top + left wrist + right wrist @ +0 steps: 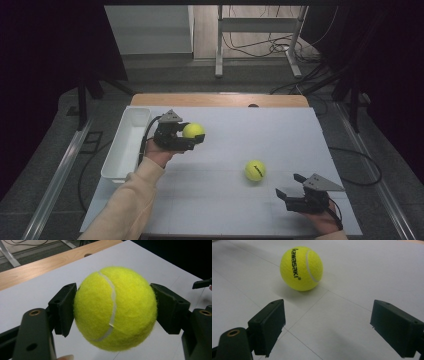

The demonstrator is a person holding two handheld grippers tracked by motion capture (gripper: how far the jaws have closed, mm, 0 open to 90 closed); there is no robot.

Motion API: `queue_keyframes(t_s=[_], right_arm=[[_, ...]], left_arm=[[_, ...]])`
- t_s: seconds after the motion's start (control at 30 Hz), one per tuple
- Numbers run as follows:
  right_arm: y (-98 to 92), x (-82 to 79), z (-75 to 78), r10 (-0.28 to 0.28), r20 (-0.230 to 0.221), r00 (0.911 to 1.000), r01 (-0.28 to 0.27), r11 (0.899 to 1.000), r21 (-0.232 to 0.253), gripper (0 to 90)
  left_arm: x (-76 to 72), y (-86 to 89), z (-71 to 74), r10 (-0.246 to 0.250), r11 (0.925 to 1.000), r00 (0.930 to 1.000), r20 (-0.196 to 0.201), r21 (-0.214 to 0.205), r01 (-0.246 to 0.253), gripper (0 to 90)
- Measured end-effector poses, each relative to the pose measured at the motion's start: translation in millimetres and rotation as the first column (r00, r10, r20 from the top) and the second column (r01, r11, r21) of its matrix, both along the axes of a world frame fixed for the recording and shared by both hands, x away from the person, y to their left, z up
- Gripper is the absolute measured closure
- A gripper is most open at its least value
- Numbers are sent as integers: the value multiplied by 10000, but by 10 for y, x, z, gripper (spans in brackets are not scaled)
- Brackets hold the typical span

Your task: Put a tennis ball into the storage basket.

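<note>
High view: the left gripper (192,135) pinches a yellow tennis ball (193,131) just beside a white bin (116,159), which looks empty. A second tennis ball (255,170) lies on the white table (280,130), ahead of the right gripper (292,185), whose jaws are spread. The fuzzy, round held ball could slip and roll off.

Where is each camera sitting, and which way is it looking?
High view: above the table, looking forward and down; shows both forearms, the left gripper and the right gripper.
Left gripper view: rides on the left gripper, looking along its jaws at the held ball.
Right gripper view: rides on the right gripper, looking past open jaws at the loose ball.
Shared: the high view shows both balls, held and loose.
</note>
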State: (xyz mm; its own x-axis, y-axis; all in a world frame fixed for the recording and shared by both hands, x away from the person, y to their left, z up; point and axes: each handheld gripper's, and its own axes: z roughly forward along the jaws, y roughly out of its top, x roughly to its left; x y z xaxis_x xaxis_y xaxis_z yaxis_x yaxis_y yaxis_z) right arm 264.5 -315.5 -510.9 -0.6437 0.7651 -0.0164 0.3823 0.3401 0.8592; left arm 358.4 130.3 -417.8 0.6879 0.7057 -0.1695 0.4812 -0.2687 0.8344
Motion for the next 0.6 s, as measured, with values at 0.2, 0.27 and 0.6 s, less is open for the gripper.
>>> queue_keyframes(t_s=[0.2,0.27,0.6], right_arm=[[0,-2,5,-25,60,10000,24,10000,11,133],[-1,-3,8,-40,78,10000,39,10000,46,133],[-3,-3,7,-36,69,10000,36,10000,37,134]], left_arm=[[-1,48,36,-12,10000,10000,70,-60,12,269],[1,67,55,35,9999,9999,99,-128,-34,269],[8,135,130,180,9997,9996,222,-187,-176,268]])
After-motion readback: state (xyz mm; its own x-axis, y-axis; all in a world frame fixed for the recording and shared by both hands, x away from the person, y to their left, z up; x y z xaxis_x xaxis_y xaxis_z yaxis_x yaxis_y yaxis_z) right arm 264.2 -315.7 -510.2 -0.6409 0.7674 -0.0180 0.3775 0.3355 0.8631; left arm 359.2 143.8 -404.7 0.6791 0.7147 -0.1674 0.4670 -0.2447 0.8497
